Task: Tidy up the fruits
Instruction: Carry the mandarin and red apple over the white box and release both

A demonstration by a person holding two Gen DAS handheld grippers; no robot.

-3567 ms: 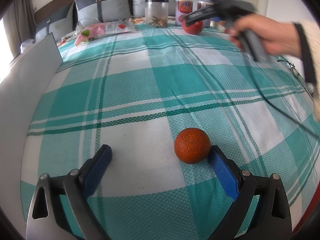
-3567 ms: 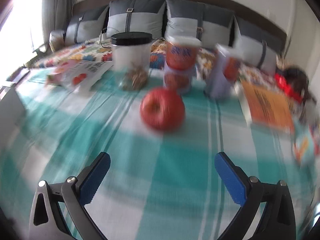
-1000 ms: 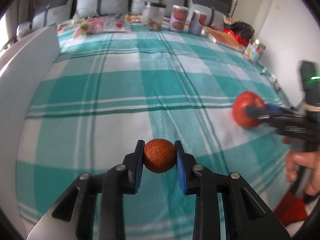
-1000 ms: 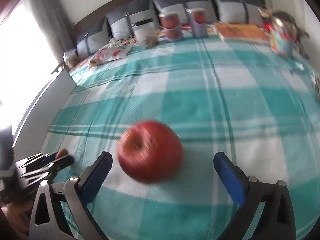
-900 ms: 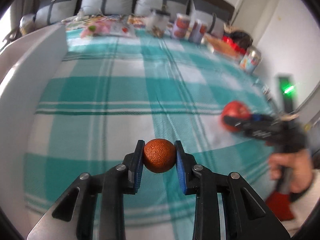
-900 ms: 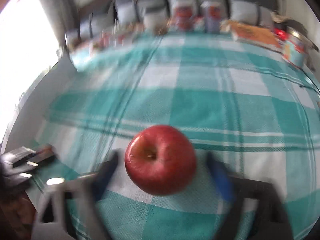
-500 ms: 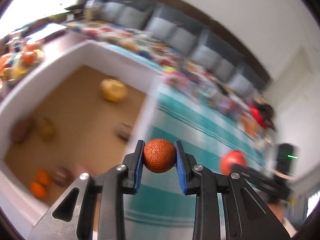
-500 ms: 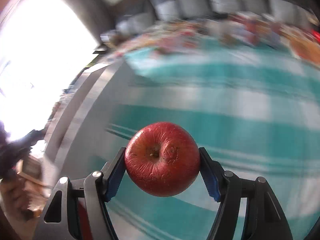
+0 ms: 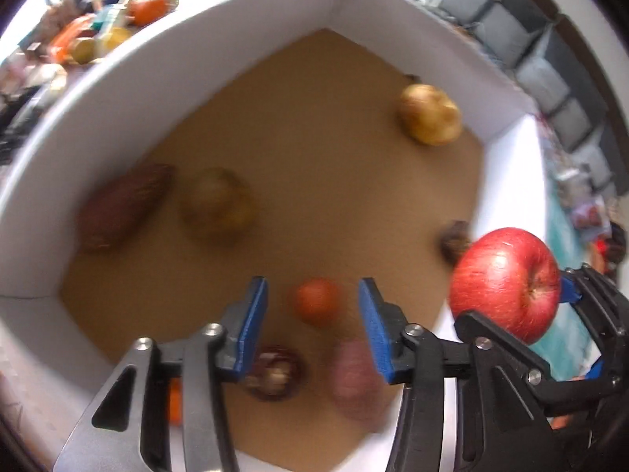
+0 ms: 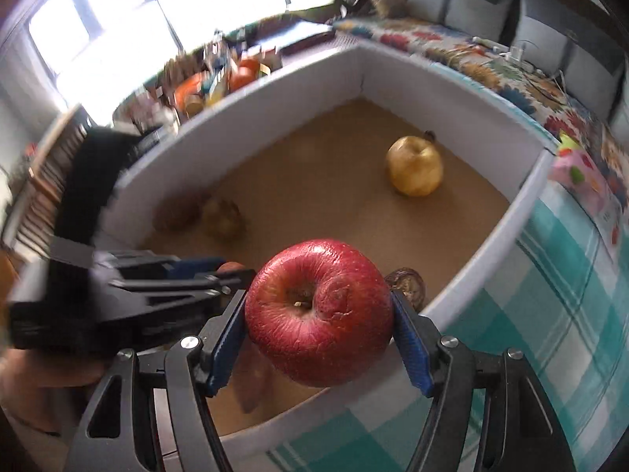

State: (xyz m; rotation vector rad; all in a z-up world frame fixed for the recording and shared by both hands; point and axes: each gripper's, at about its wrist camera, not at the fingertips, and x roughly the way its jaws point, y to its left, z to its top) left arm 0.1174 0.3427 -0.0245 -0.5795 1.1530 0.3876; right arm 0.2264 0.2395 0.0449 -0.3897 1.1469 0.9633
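Note:
A white-walled box (image 9: 157, 78) with a brown floor fills the left wrist view. My left gripper (image 9: 312, 295) hangs over it pointing down, its jaws opening. The small orange (image 9: 317, 301) shows blurred between the blue pads, touching neither, above the box floor. My right gripper (image 10: 318, 314) is shut on a red apple (image 10: 318, 310), stem end towards the camera, over the box's near corner. That apple (image 9: 505, 283) also appears at the right of the left wrist view. In the right wrist view the left gripper (image 10: 212, 271) is at the left, with the orange (image 10: 232, 266) at its tips.
In the box lie a yellow apple (image 9: 430, 114), a sweet potato (image 9: 122, 204), a brownish round fruit (image 9: 218, 204), a dark round fruit (image 9: 275, 373), a pinkish one (image 9: 354, 377) and more. The teal plaid bedspread (image 10: 550, 314) lies right of the box. Cluttered shelves (image 10: 220, 74) stand beyond it.
Both hands swung from the bedspread to over the box. The right jaws closed on the apple. The left jaws have parted and the orange has left the pads.

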